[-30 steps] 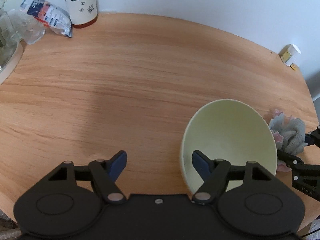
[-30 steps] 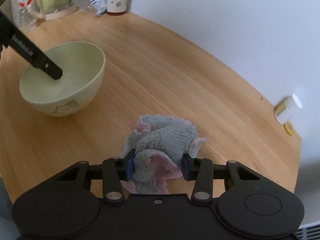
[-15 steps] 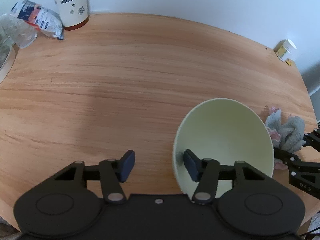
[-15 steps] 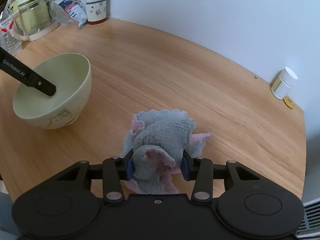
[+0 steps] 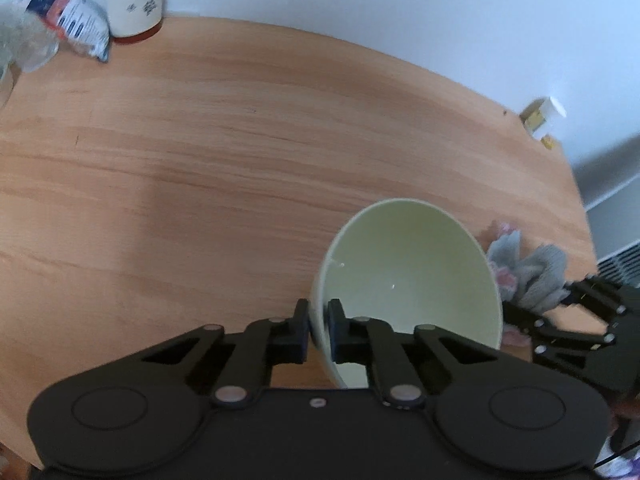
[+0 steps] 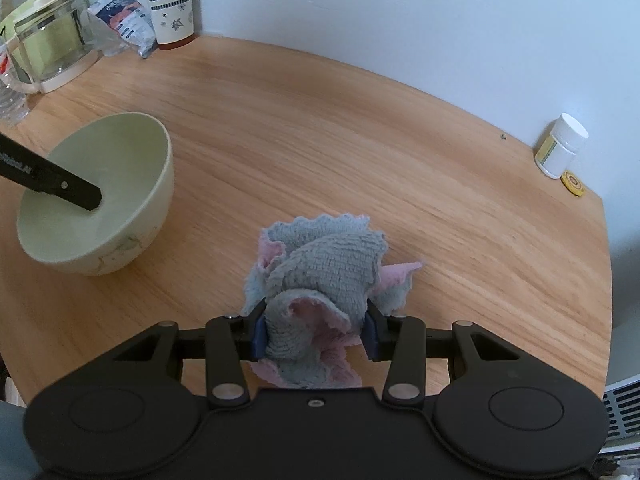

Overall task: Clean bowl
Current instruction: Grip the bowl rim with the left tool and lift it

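A pale green bowl (image 5: 408, 280) sits on the round wooden table (image 5: 224, 152). My left gripper (image 5: 319, 330) is shut on the bowl's near rim, one finger inside and one outside. In the right wrist view the bowl (image 6: 100, 200) is at the left, with a left finger (image 6: 52, 182) reaching into it. My right gripper (image 6: 316, 336) is shut on a crumpled grey and pink cloth (image 6: 324, 276) to the right of the bowl. The cloth (image 5: 528, 276) also shows in the left wrist view, beside the bowl.
At the table's back left stand a patterned cup (image 6: 170, 0), a snack packet (image 6: 124, 18), a glass kettle (image 6: 52, 52) and a plastic bottle (image 6: 10, 100). A small white pill bottle (image 6: 560, 146) and a yellow cap (image 6: 572, 180) sit at the far right, by the wall.
My left gripper has closed from wide open onto the bowl's near rim. My right gripper has kept its hold on the cloth and pulled back a little.
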Available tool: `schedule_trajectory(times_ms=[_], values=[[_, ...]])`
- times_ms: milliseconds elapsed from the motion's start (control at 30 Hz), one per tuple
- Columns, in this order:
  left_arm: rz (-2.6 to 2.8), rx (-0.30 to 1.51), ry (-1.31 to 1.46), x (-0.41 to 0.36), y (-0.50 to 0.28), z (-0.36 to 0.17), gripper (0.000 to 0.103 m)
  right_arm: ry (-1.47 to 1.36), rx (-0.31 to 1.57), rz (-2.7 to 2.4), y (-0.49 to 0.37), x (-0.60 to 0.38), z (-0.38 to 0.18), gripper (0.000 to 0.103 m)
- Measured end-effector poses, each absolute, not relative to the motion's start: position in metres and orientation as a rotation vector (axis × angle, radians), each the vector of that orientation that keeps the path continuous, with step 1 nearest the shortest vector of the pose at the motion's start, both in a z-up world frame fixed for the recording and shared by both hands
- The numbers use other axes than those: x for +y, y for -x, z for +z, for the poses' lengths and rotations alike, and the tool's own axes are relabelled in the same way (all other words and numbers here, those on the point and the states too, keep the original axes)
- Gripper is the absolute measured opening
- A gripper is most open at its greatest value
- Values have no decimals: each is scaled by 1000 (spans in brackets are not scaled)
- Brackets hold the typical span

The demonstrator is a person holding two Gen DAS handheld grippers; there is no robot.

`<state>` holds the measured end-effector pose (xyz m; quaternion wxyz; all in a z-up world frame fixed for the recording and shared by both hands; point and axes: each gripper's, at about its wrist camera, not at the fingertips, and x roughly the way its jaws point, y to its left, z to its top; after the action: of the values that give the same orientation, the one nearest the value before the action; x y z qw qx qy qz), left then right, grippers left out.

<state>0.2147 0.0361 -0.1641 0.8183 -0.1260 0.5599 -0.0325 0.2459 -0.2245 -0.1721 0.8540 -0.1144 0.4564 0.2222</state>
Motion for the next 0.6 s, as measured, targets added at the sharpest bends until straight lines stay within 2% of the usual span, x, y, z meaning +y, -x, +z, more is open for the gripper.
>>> schedule_trajectory(times_ms=[200,600], values=[[-21,1198,362,45,-210,-166,7,181,974,483,-242,-227,-166,28],[35,1189,464,53,-212,-166,8,27,931,488,-222,-239,-147,26]])
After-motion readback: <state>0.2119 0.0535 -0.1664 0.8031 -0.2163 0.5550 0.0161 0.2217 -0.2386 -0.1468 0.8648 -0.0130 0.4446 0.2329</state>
